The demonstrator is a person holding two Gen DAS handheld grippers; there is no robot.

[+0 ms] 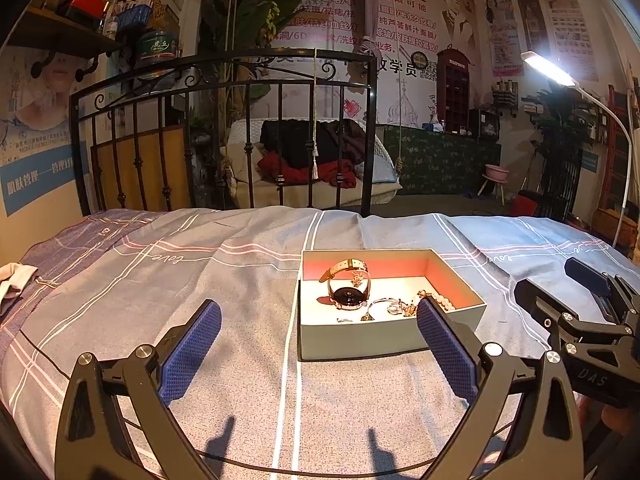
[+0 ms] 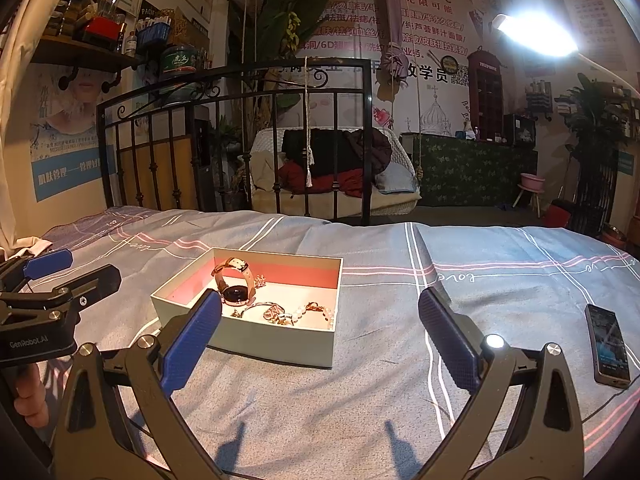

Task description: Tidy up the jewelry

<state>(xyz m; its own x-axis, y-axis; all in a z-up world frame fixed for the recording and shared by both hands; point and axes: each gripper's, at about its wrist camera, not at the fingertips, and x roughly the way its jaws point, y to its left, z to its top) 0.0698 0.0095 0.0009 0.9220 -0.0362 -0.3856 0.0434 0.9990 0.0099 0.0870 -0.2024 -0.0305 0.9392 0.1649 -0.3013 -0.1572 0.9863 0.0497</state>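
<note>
An open pale green box (image 1: 360, 340) with a pink inside sits on the bed. It also shows in the right wrist view (image 2: 280, 344). In it lie a watch (image 1: 349, 294) with a tan strap, a pearl bracelet (image 1: 444, 301), rings and small gold pieces (image 1: 400, 307). The watch shows again in the right wrist view (image 2: 235, 292). My left gripper (image 1: 318, 312) is open and empty, just in front of the box. My right gripper (image 2: 320, 304) is open and empty, near the box's right front corner.
A grey plaid bedsheet (image 1: 200, 280) covers the bed. A phone (image 2: 608, 344) lies on the sheet at the right. A black iron bed frame (image 1: 224, 128) stands at the far edge. A bright lamp (image 2: 536, 36) hangs over the right side.
</note>
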